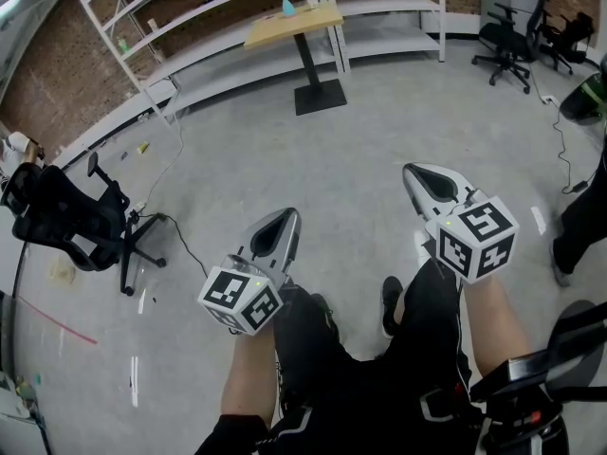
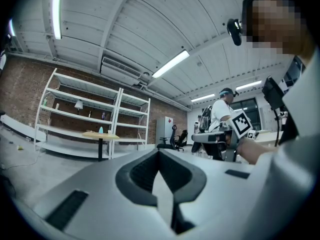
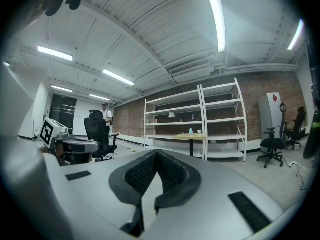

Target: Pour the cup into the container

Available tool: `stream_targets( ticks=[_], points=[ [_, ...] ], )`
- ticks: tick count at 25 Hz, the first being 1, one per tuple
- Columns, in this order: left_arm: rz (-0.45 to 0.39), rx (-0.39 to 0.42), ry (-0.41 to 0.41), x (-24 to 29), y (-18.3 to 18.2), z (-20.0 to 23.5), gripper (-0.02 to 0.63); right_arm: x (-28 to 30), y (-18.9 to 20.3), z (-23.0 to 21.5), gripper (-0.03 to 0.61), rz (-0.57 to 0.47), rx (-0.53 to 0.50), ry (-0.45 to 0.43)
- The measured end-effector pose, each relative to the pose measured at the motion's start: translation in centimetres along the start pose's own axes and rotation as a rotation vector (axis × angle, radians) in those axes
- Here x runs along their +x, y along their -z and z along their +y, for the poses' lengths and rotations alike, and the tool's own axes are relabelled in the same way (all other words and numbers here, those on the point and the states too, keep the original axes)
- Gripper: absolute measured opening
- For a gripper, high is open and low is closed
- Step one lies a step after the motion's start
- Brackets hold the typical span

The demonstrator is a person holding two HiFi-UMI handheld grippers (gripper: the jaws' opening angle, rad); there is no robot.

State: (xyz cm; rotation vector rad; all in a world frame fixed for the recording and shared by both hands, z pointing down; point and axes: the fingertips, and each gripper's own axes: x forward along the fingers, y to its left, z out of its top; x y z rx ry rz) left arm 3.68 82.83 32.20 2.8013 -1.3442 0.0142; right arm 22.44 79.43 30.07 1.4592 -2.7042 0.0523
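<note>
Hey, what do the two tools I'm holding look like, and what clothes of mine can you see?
The left tool and right tool are both smooth, pale grey tapered shells, lined inside with black textured pads. At the back, each carries a cube of black-and-white square markers: the left cube and the right cube. No cables show on either. Your trousers are black.
</note>
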Motion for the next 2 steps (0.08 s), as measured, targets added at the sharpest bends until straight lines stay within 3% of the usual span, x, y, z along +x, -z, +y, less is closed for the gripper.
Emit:
stream_targets(
  ticks=[2],
  points=[
    [0.001,-0.001,0.0,0.06,0.04,-0.02,-0.002,0.05,0.08,-0.07,0.002,0.001,0.001,0.0]
  ],
)
